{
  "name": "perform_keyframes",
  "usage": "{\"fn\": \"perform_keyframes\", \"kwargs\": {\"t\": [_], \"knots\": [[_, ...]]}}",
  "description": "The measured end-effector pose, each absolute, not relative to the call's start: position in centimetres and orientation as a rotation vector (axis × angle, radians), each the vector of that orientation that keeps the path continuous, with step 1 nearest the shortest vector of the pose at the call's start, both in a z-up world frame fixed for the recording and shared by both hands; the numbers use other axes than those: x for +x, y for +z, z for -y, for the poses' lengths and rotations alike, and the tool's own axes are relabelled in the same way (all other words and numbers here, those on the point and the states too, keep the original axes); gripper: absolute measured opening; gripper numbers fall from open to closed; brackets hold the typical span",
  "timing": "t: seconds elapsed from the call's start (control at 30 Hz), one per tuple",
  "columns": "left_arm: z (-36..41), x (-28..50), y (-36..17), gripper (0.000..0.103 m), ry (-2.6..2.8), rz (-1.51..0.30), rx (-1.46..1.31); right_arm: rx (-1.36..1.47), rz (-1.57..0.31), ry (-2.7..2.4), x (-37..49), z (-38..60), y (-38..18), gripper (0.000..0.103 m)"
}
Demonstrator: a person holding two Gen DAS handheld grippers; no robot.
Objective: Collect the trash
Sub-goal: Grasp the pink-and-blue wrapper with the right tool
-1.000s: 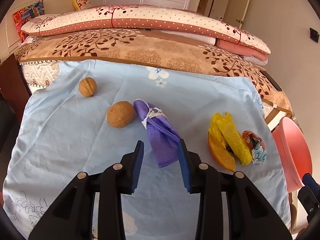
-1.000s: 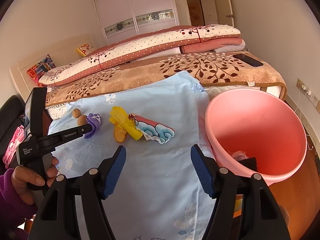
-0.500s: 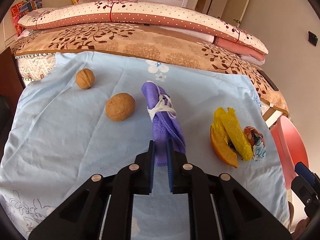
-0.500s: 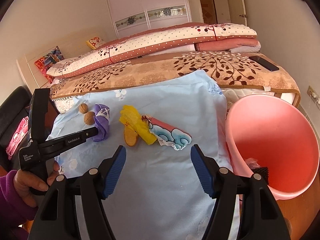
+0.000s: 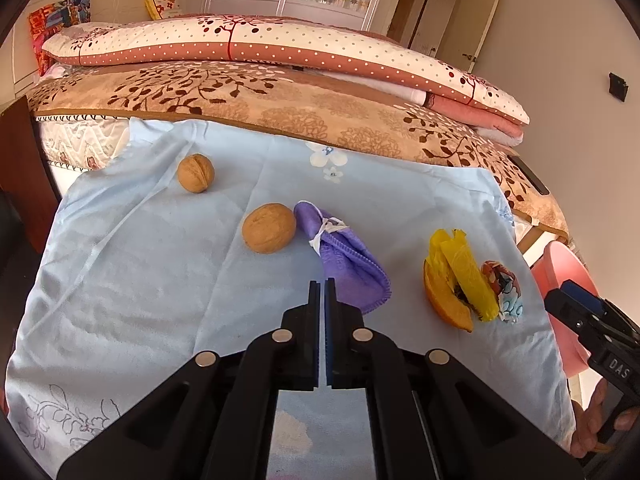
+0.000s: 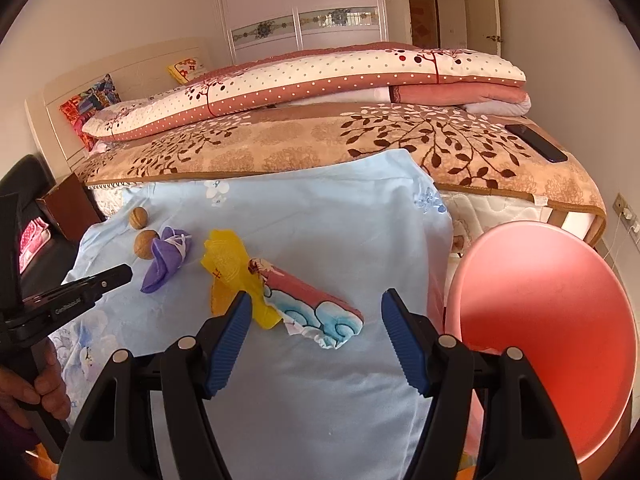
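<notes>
Left wrist view: right tongs (image 5: 576, 300) body reads "DAS"

You see a pale blue, flower-printed sheet (image 5: 168, 280); on it a purple cloth (image 5: 352, 264), brown walnuts (image 5: 269, 228) beside it, a yellow wrapper (image 5: 468, 272), and a pink bucket (image 6: 560, 320) past the sheet's edge.

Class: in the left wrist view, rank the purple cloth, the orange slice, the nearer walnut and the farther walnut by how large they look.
1. purple cloth
2. orange slice
3. nearer walnut
4. farther walnut

The walnuts may be alike in true size; nearness could explain the difference.
</notes>
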State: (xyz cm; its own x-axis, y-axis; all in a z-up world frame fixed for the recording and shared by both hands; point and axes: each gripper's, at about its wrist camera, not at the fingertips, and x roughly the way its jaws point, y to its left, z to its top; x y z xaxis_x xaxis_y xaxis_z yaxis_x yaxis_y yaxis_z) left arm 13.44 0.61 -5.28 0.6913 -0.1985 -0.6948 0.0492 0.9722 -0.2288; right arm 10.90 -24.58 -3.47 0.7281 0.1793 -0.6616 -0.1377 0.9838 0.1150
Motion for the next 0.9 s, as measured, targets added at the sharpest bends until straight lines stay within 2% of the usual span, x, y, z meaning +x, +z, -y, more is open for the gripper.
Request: {"fn": "perform_keyframes", "kwargs": {"t": [0.37, 0.5, 0.57, 0.63, 0.7, 0.77, 0.9], "knots": [[-1.3, 13.3, -4.9, 0.002, -0.195, -0.820, -0.281, -0.018, -0.835, 0.232, 14.7, 22.8, -6.0, 0.066], [-0.7, 13.4, -4.9, 0.002, -0.206, -0.834, -0.282, 0.005, -0.877, 0.234, 15.2, 23.0, -6.9, 0.045], [-0.5, 13.6, -4.6, 0.002, -0.209, -0.831, -0.286, 0.027, -0.884, 0.236, 15.1, 23.3, -7.1, 0.040], [-0.2, 13.9, -4.4, 0.006, -0.212, -0.833, -0.284, 0.041, -0.873, 0.239, 14.7, 23.4, -6.8, 0.032], [0.0, 14.3, -4.2, 0.026, -0.217, -0.830, -0.288, 0.065, -0.864, 0.239, 14.3, 23.6, -6.3, 0.026], [0.0, 14.5, -4.1, 0.035, -0.206, -0.822, -0.294, 0.105, -0.857, 0.243, 13.8, 23.9, -5.9, 0.026], [0.2, 15.8, -4.6, 0.039, -0.187, -0.853, -0.319, 0.152, -0.836, 0.244, 12.6, 24.2, -5.2, 0.026]]}}
